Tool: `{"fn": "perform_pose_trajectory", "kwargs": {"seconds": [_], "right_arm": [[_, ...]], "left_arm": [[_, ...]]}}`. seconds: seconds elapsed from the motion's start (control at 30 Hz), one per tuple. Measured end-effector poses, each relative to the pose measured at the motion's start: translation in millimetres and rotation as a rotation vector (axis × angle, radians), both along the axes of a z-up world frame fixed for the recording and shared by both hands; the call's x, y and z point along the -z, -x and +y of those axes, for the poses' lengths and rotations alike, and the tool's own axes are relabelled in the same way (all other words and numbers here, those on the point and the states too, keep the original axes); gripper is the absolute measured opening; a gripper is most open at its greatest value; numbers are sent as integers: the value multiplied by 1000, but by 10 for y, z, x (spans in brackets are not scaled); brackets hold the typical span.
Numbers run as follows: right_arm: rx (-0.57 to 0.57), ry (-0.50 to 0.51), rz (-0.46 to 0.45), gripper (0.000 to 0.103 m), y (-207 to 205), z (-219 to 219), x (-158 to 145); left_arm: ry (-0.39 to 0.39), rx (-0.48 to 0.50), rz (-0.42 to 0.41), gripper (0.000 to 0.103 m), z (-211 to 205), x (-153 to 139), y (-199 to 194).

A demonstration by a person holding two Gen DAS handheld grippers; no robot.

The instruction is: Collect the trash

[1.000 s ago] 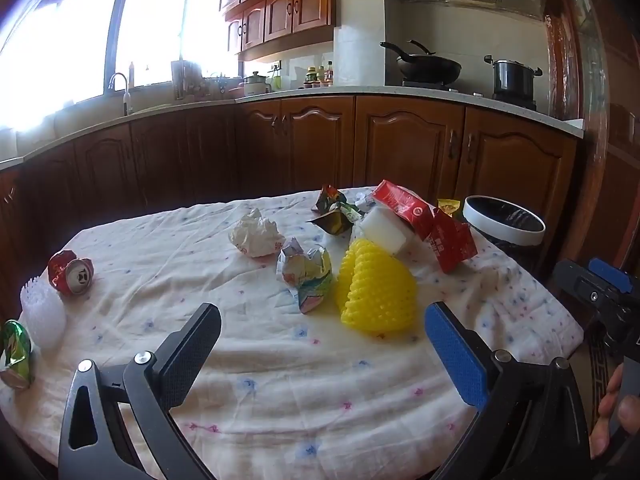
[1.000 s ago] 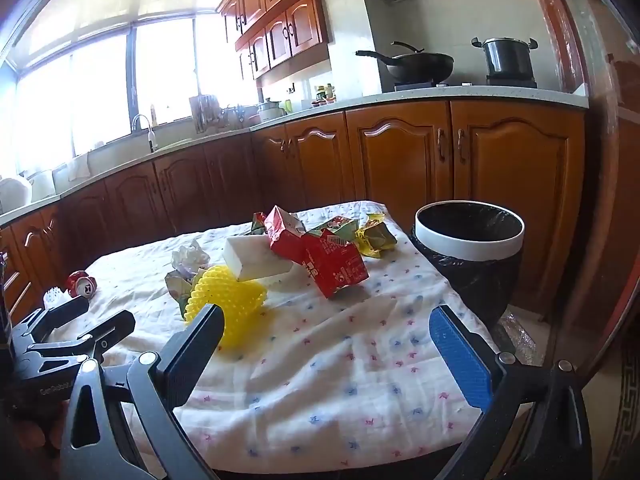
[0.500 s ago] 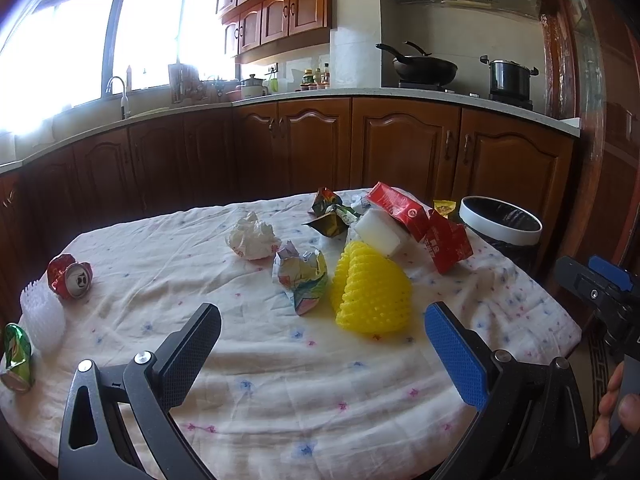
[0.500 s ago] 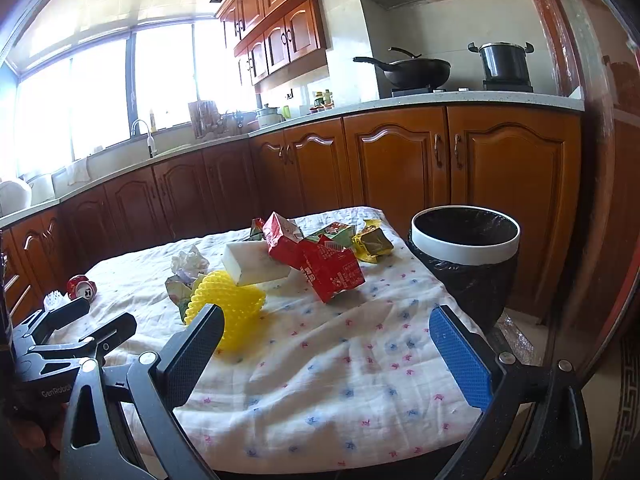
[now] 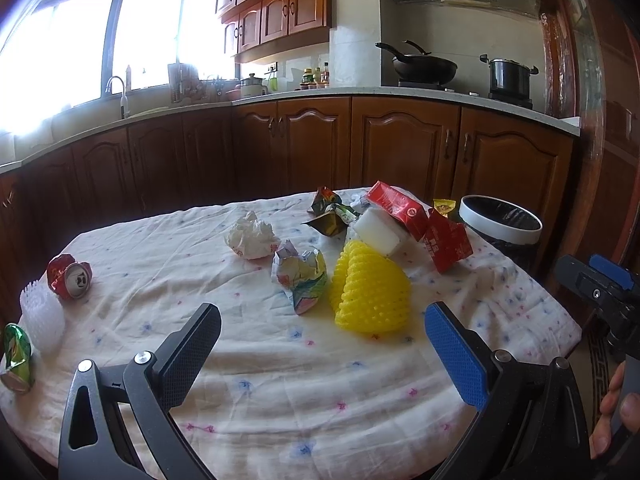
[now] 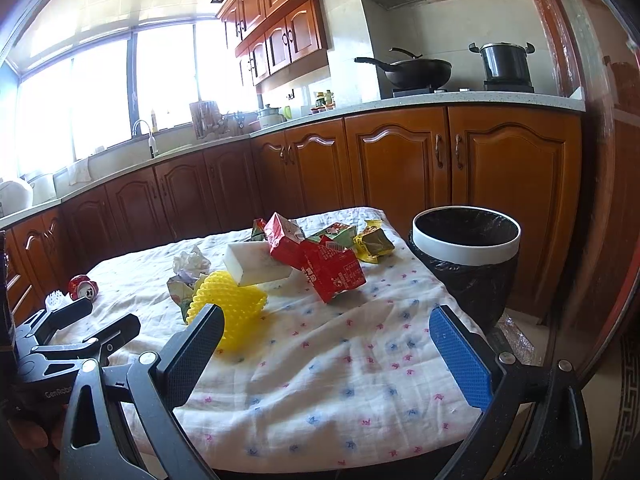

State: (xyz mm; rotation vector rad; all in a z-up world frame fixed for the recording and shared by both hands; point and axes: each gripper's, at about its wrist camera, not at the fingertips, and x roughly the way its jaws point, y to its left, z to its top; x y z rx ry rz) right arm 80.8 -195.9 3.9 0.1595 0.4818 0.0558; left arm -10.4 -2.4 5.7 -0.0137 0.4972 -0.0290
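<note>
Trash lies on a table with a white flowered cloth (image 5: 280, 368): a yellow foam net (image 5: 370, 292), a crumpled colourful carton (image 5: 300, 276), a white paper ball (image 5: 252, 236), a white block (image 5: 378, 236), red cartons (image 5: 444, 240), crushed wrappers (image 5: 328, 216) and a crushed red can (image 5: 70, 276). A white-rimmed bin with a black liner (image 6: 466, 240) stands at the table's right end. My left gripper (image 5: 320, 356) is open and empty above the near table edge. My right gripper (image 6: 328, 356) is open and empty, short of the table's right part.
A white bristly object (image 5: 42, 316) and a green crushed can (image 5: 16, 352) lie at the table's left edge. A yellow-green packet (image 6: 374, 240) lies near the bin. Wooden kitchen cabinets (image 5: 400, 148) run behind the table, with a wok and a pot on the stove.
Both grippers have drawn back and up a little, so the table and the trash look slightly farther away. Both stay open. Nothing on the table has moved.
</note>
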Motion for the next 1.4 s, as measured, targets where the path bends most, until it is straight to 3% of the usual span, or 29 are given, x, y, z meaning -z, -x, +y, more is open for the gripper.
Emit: {"fn": "perform_pose_trajectory", "kwargs": {"seconds": [0.87,1.4], "right_arm": [[-3,-13,14,103,-43,25,28],[-17,-67,75,103,-270,-109,202]], "left_arm": [[-2,6,23,102,-31,72,-94],[40,-10,98,102,93,143,-467]]}}
